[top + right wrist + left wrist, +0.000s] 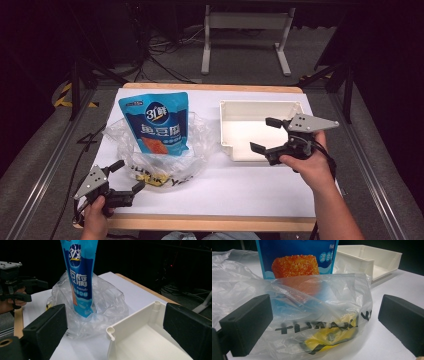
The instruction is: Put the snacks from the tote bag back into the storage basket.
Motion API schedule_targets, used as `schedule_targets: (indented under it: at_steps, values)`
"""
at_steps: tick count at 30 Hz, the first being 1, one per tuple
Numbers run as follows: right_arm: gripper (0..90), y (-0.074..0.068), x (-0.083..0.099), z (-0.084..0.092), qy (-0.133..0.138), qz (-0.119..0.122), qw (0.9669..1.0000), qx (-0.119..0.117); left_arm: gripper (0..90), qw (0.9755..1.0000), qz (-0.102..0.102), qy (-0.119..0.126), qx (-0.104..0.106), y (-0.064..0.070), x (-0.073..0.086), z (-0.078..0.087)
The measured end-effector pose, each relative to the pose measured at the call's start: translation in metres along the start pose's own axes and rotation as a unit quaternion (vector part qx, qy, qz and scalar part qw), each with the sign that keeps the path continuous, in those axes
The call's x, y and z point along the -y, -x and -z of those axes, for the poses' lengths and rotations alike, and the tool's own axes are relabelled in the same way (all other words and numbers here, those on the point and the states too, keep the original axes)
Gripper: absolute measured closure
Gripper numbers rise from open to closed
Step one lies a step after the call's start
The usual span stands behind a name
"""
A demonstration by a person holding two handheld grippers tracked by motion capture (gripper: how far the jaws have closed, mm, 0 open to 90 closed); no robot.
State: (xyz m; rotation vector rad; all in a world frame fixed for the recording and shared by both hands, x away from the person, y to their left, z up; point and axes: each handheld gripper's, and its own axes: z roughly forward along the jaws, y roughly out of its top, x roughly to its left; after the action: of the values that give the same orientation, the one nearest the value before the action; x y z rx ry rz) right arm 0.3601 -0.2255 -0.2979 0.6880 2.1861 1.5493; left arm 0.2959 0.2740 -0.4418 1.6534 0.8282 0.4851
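At the near left corner of the white-covered worktop (240, 187), the left claw (126, 178) is resting low with its jaws standing wide and holding nothing, pointing at the crumpled clear plastic bag with black lettering (160, 160) just ahead of it. The left gripper view is revealing what the high view is blurring: a yellow patch lying inside the bag's near fold, and the picture of an orange breaded square on the tall blue snack pouch (298, 257) standing upright in the bag. The bag's near edge is sitting between the black jaws in that view, touching neither.

The right claw (266, 135) is hovering above the near left corner of the shallow white plastic tray (260, 107), its jaws spread wide and gripping nothing. The right gripper view is showing the tray's rounded corner post and bare floor, and the pouch rising narrow and edge-on from the bag.

Bare white surface is lying open between bag and tray and along the near edge. The tray is sitting close to the far right edge, the pouch close to the far left.
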Motion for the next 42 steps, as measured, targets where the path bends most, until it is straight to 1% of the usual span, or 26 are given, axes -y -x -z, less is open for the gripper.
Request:
schedule_targets:
  at_steps: [1, 4, 5, 8, 11, 13, 14, 17, 24, 25, 26, 31, 33, 39, 42]
  values:
    - [6.3, 0.000, -0.003, -0.005, -0.001, 0.002, 1.0000, -0.002, 0.2, 1.0000, -0.001, 0.000, 0.000, 0.000, 0.000, 0.000]
    - [6.3, 0.000, -0.006, -0.009, -0.002, 0.002, 1.0000, -0.006, 0.2, 1.0000, -0.001, 0.000, 0.001, -0.001, 0.000, 0.000]
    - [6.3, -0.001, -0.011, -0.019, -0.002, 0.002, 0.9998, -0.018, 0.2, 1.0000, -0.001, 0.000, 0.002, -0.001, 0.000, 0.000]
    - [6.3, -0.003, -0.017, -0.031, -0.007, 0.009, 0.9996, -0.025, 0.2, 1.0000, -0.002, -0.001, 0.003, -0.001, 0.000, 0.000]
    - [4.9, -0.006, -0.021, -0.042, -0.004, 0.019, 0.9994, -0.028, 0.2, 1.0000, -0.001, -0.001, 0.001, -0.001, 0.000, 0.001]
    - [4.9, -0.008, -0.023, -0.048, 0.001, 0.016, 0.9994, -0.032, 0.2, 1.0000, -0.002, -0.003, 0.001, -0.001, 0.000, 0.001]
    - [4.9, -0.009, -0.024, -0.050, 0.004, 0.016, 0.9993, -0.033, 0.2, 1.0000, -0.001, 0.000, 0.001, -0.001, 0.000, 0.001]
    - [4.9, -0.011, -0.029, -0.062, 0.009, 0.011, 0.9990, -0.043, 0.2, 1.0000, -0.002, 0.001, 0.003, 0.000, 0.000, 0.001]
    - [4.9, -0.015, -0.039, -0.084, 0.001, 0.020, 0.9980, -0.061, 0.2, 1.0000, -0.002, -0.002, 0.002, -0.001, -0.001, 0.002]
    - [4.9, -0.016, -0.041, -0.088, 0.001, 0.019, 0.9977, -0.065, 0.2, 1.0000, -0.002, -0.002, 0.002, -0.001, -0.001, 0.002]
    - [4.9, -0.016, -0.041, -0.088, 0.001, 0.019, 0.9977, -0.065, 0.2, 1.0000, -0.002, -0.002, 0.002, -0.001, -0.001, 0.002]
    - [4.9, -0.015, -0.045, -0.104, 0.013, 0.013, 0.9967, -0.079, 0.2, 1.0000, -0.002, 0.001, 0.002, -0.002, 0.000, 0.002]
    - [4.9, -0.015, -0.047, -0.109, 0.012, 0.014, 0.9966, -0.080, 0.2, 1.0000, -0.001, 0.004, 0.001, -0.002, 0.000, 0.002]
    - [4.9, -0.013, -0.051, -0.129, -0.001, 0.016, 0.9963, -0.085, 0.2, 1.0000, 0.000, 0.004, 0.001, -0.002, 0.000, 0.002]
    - [4.9, -0.011, -0.052, -0.140, -0.002, 0.011, 0.9961, -0.087, 0.2, 1.0000, 0.000, 0.005, 0.002, -0.002, 0.000, 0.002]
